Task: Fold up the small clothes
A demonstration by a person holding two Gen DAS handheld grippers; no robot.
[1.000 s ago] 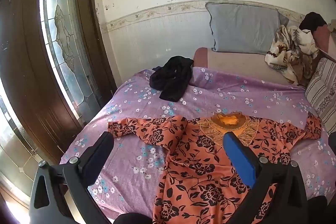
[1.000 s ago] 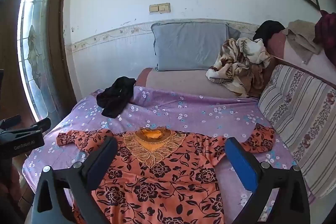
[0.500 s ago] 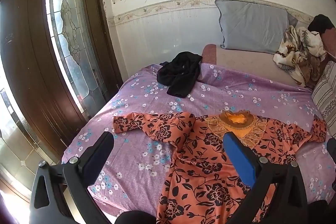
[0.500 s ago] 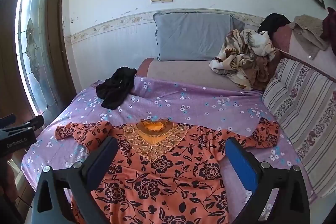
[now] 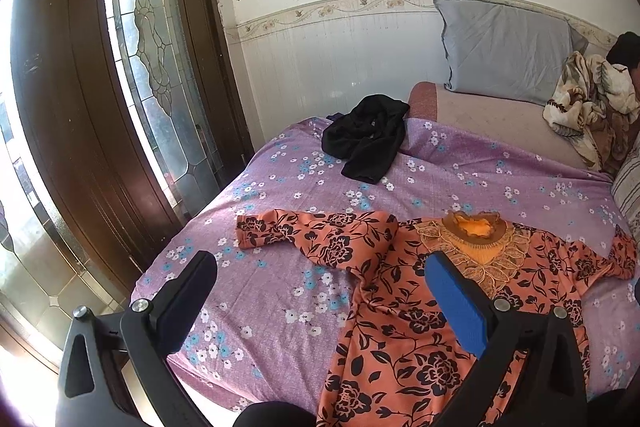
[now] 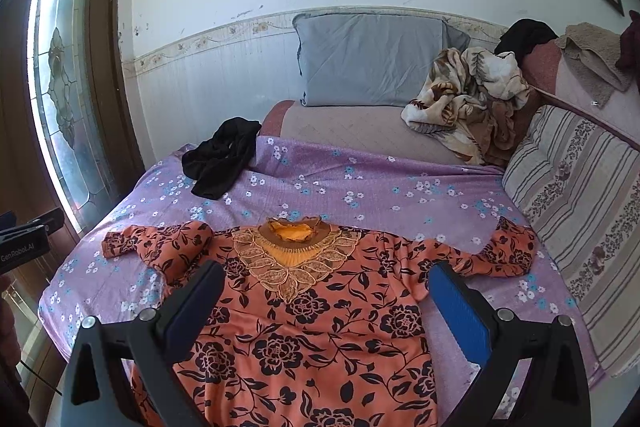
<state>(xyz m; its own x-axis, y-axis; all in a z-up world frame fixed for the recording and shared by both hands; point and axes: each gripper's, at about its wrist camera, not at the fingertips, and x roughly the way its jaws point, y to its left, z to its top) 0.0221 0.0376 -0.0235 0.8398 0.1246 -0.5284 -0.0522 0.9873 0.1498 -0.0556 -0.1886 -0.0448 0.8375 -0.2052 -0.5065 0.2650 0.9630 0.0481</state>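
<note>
An orange top with black flowers lies flat, front up, on the purple flowered bedsheet, both sleeves spread out. It also shows in the left wrist view, its left sleeve stretched toward the bed's left edge. My left gripper is open and empty, above the bed's near edge by the left sleeve and shoulder. My right gripper is open and empty, above the top's chest. A crumpled black garment lies at the far left of the sheet.
A grey pillow leans on the wall behind a beige mattress part. A crumpled patterned blanket and a striped cushion stand at the right. A wooden door with glass panes is at the left. The left gripper's body shows at the right view's left edge.
Both grippers have drawn slightly back and tilted down; the bed and top sit lower and further in view. The top and the black garment have not moved. Both grippers stay open.
</note>
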